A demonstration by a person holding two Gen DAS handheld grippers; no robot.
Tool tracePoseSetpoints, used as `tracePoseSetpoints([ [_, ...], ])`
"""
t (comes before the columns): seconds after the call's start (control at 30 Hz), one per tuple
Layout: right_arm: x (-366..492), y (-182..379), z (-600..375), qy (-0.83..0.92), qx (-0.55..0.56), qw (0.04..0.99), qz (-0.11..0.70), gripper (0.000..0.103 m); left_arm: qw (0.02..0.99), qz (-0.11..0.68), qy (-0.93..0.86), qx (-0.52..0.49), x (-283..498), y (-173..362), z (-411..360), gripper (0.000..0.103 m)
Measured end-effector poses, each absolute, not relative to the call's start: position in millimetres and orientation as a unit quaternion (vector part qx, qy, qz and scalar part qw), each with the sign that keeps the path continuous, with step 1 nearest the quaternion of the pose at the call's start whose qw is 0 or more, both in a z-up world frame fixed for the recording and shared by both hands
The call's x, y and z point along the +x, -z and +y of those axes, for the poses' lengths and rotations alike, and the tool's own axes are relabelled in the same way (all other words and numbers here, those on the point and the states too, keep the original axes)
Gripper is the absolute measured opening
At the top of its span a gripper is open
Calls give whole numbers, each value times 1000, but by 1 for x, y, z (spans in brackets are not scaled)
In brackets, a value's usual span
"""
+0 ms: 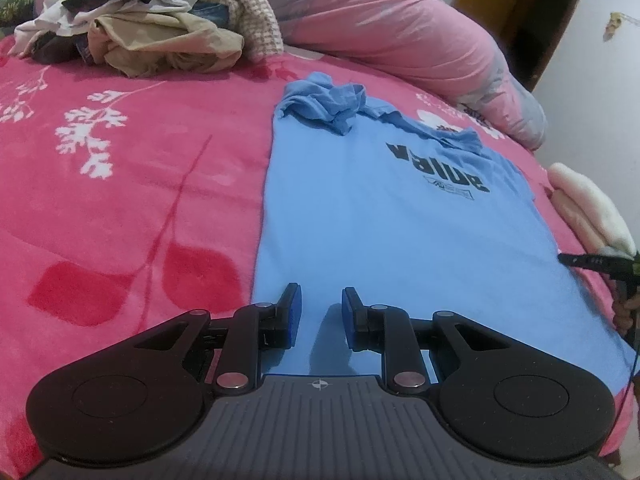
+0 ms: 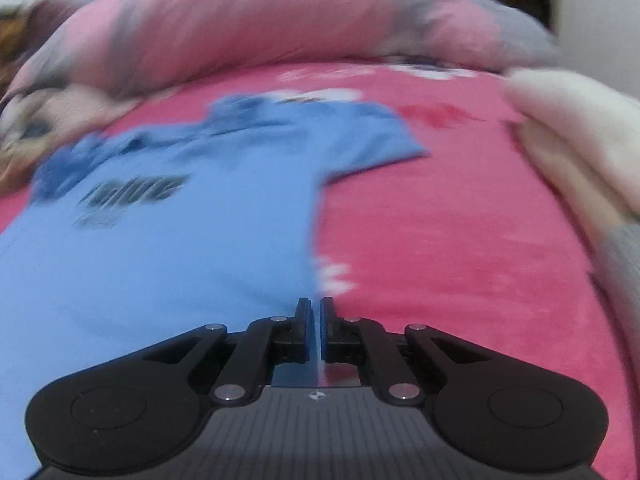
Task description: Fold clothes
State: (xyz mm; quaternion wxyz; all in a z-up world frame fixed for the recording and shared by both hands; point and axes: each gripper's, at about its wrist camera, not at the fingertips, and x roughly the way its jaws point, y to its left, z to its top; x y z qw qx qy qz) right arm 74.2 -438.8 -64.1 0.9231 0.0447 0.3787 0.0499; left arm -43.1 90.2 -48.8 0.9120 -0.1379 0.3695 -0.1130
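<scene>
Both grippers are pointing forward, low over the blue T-shirt (image 1: 380, 216). Left gripper (image 1: 319, 304) is hovering released; right gripper (image 2: 317, 312) is pinching the T-shirt's side edge

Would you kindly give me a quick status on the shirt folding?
Left gripper open over blue T-shirt. Right gripper nearly shut at shirt's edge; grip unclear. Left sleeve bunched. Clothes pile well clear.
</scene>
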Motion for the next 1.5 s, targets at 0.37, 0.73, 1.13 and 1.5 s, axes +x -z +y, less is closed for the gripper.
tracePoseSetpoints([
  [0.37, -27, 55, -441, -116, 88, 897, 418, 2, 913, 360, 122, -148, -44, 53, 94, 23],
  [0.73, -108, 20, -441, -88, 123, 918, 366, 5, 917, 341, 144, -150, -54, 48, 95, 27],
  [1.13, -172, 3, -469, 43, 123, 910, 393, 7, 926, 315, 164, -126, -81, 35, 105, 27],
  [1.5, -153, 41, -421, -55, 153, 904, 395, 7, 905, 365, 200, -89, -135, 58, 81, 28],
])
